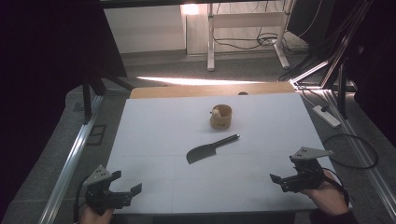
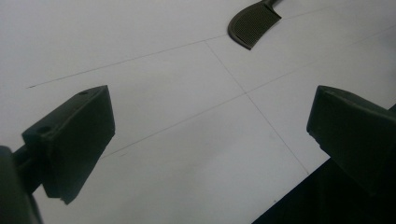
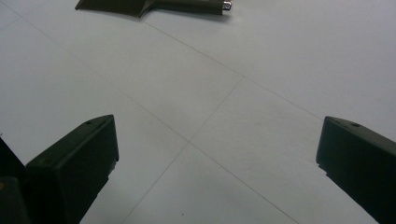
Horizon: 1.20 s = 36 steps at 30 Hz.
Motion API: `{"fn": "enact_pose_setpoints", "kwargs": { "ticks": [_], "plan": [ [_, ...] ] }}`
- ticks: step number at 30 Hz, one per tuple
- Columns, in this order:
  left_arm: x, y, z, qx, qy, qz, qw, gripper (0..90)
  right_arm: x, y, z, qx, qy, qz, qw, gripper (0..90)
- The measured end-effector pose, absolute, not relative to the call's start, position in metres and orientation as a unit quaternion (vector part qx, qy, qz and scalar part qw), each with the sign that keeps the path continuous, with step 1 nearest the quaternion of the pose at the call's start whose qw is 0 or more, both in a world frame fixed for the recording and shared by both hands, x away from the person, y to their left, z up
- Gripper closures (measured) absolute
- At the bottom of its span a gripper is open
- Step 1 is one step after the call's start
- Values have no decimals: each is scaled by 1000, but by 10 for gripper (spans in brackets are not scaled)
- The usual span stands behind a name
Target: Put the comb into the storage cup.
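The white table [image 1: 154,121] has much free room around my hands, but both rest close to its near edge, so a careless pull back could slip off. The wooden cup [image 1: 221,116] stands beyond the knife; a long reach may tip it. The dark cleaver-shaped knife [image 1: 211,147] lies flat in the middle, well apart from my left gripper [image 1: 125,190] and right gripper [image 1: 280,179], both spread wide and empty. Its thin blade may slide away when pinched.

One cleaver [image 1: 212,148], one wooden cup [image 1: 220,116], two tools.
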<state>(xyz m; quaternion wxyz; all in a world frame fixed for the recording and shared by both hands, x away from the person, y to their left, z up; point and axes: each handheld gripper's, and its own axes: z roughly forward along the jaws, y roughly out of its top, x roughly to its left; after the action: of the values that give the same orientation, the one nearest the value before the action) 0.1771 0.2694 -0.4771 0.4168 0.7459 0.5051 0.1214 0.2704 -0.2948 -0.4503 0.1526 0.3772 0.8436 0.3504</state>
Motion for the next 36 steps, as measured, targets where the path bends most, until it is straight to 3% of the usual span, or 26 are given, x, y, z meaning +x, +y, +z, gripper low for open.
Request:
{"fn": "enact_pose_setpoints", "kwargs": {
  "ticks": [36],
  "plan": [
    [178, 266, -477, 759, 492, 120, 409, 17, 296, -264, -447, 341, 856, 358, 147, 0]
  ]
}}
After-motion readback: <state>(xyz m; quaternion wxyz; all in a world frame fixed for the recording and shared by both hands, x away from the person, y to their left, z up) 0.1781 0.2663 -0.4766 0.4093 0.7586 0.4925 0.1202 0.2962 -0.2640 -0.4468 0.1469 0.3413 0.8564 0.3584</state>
